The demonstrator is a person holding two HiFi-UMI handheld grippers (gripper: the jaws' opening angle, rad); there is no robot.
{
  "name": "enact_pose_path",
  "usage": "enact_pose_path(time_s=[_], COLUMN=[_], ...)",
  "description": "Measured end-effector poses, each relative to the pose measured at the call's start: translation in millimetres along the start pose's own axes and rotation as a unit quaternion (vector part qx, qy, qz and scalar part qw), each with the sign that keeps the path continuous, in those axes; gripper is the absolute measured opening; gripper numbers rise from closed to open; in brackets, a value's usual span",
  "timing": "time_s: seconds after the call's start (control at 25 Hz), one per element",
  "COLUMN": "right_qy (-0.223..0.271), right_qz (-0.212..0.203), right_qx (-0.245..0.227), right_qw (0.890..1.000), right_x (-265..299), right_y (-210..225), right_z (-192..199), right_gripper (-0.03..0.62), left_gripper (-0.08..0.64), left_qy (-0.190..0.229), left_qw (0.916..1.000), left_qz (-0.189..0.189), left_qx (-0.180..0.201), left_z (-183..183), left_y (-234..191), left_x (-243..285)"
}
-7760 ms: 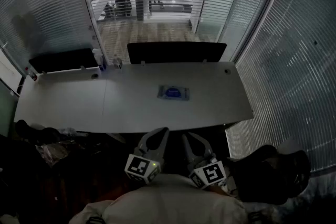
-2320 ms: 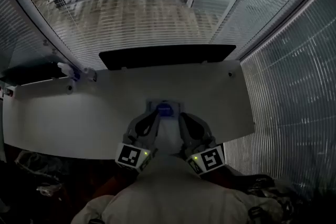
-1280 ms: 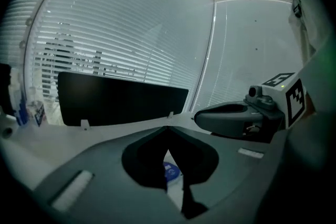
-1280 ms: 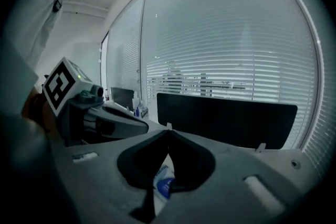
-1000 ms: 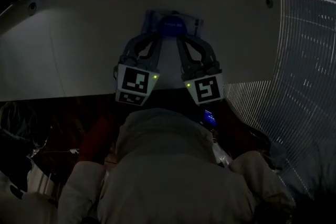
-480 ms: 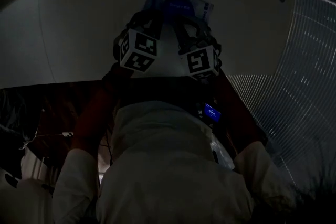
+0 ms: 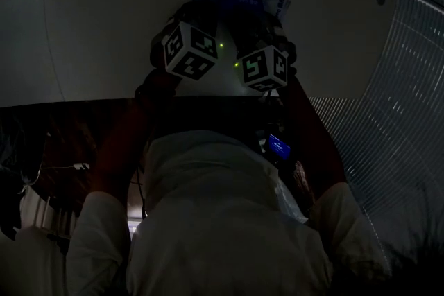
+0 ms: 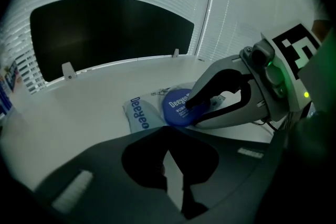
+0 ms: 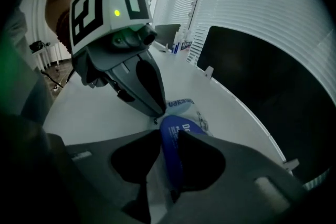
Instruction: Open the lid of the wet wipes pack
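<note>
**Operator:** Where is the pack sitting?

**Spotter:** The wet wipes pack (image 8: 137, 115) lies flat on the white tabletop (image 8: 79, 107), right in front of you. Its round blue lid (image 8: 177, 106) is on the top face. Both of your grippers are down at it, pitched steeply.

**Operator:** What does my right one have?

**Spotter:** Your right gripper (image 9: 169, 136) has just been opening its fingers, and they now stand wide apart with the lid between them. In the left gripper view, one fingertip sits on top of the lid. The other finger runs low along the tabletop beside it. There is a pale gap between the lid and one finger, so I would call that bracketing, not a clamp.

**Operator:** And the left?

**Spotter:** Your left gripper (image 8: 168, 129) has its fingers drawn together with nothing between them. The tip comes down on the pack's film just beside the lid, and to my eye it is pinning the pack in place.

**Operator:** So how far along am I?

**Spotter:** I reckon the approach is done: the pack is steadied and the lid is framed. I cannot tell whether the lid has left its seat, because your right gripper view shows it close and edge-on. I see no open mouth and no wipes. By my judgement the opening itself is still to do: catch the rim, then swing the lid back while your left holds the pack down.
</note>
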State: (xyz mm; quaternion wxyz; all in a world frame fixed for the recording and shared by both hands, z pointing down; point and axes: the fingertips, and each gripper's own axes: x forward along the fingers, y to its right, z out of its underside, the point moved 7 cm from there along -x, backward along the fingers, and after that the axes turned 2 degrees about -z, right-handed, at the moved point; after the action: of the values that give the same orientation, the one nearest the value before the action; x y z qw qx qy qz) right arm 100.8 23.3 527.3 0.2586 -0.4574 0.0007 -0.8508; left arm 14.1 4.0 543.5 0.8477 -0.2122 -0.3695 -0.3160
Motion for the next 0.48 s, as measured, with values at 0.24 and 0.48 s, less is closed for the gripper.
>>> enact_pose_path(time_s=[0.24,0.48], right_qy=[-0.035,-0.026], right_qz=[-0.007,-0.019], right_qx=[-0.035,-0.037], right_qw=[0.999,0.999], right_x=[6.7,2.5], right_y=[-1.3,0.9], right_z=[10.1,1.2], right_gripper=[0.100,0.086], left_gripper=[0.003,0.003], left_qy=[-0.012,-0.034], left_qw=[0.9999,0.9989], left_qz=[0.002,0.014], left_qx=[0.012,0.028], left_z=[-0.3,-2.1], left_y=[0.5,0.5], left_x=[3.0,4.2])
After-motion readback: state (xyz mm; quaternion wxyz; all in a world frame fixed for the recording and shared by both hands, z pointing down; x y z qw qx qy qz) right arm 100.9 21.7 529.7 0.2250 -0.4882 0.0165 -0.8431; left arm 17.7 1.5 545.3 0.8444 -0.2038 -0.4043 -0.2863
